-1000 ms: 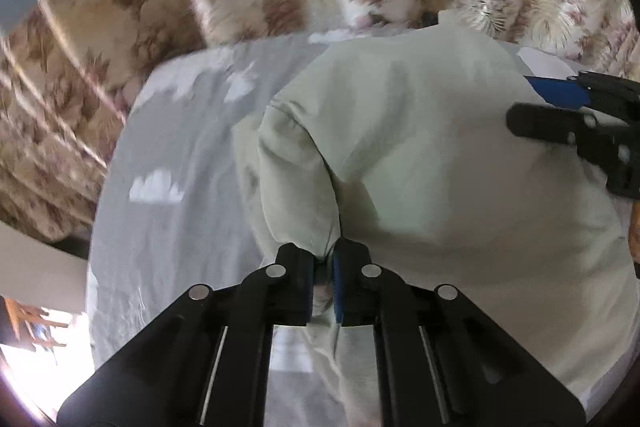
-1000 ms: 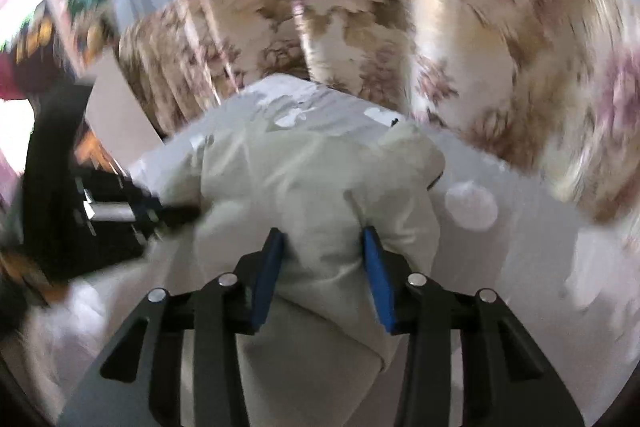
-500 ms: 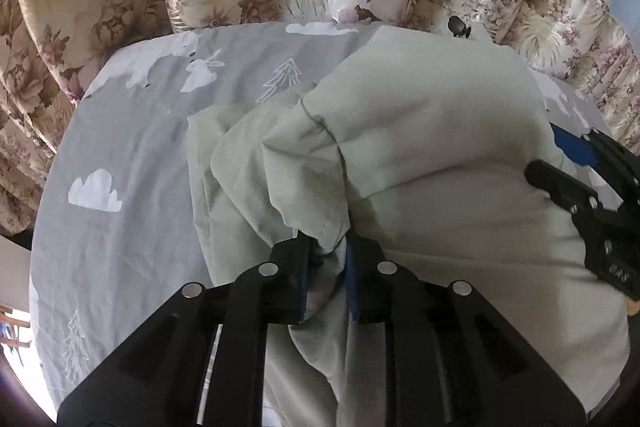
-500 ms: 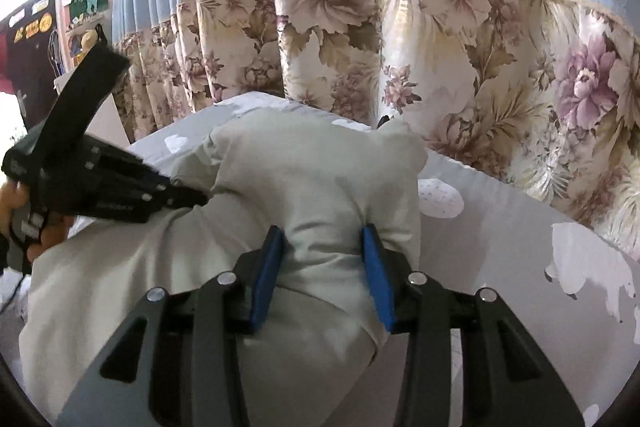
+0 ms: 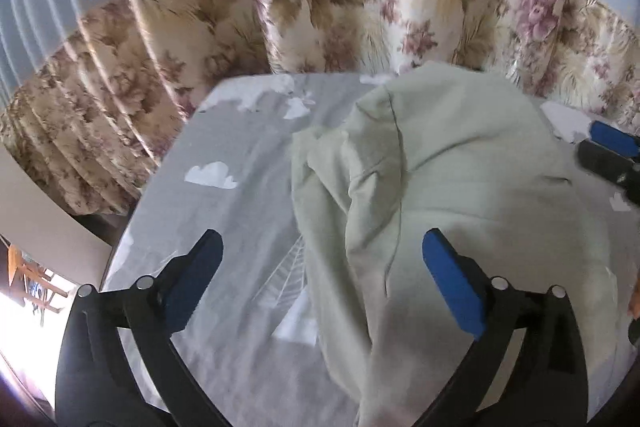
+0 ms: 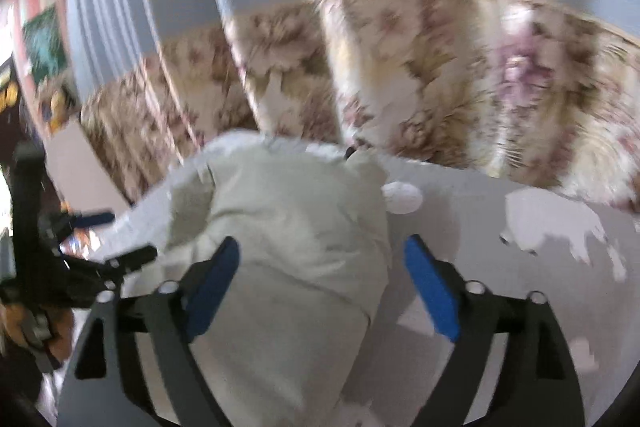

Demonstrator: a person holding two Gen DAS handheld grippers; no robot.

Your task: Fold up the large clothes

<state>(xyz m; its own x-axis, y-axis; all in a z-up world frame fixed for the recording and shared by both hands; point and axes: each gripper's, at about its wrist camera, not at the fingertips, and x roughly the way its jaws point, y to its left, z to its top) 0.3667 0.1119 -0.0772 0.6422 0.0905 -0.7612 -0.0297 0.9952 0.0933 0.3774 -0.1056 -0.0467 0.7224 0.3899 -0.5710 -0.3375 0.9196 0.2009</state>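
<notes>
Floral curtains (image 5: 320,7) back the bed (image 5: 224,147). We see left gripper (image 5: 320,267) and right gripper (image 6: 320,275) jaws opening, letting the pale green garment (image 5: 460,167) settle folded.

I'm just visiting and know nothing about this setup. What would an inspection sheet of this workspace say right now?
Surface: grey sheet printed with white clouds and trees.
Job's things: pale green garment lying rumpled on the sheet, partly folded.
Clutter: nothing seen.
Grippers: left gripper jaws opening, garment below, pads clear of it; right gripper jaws opening over the garment, not pinching it.
Cables: nothing seen.
Surroundings: floral curtain behind the bed, with blue cloth above.
</notes>
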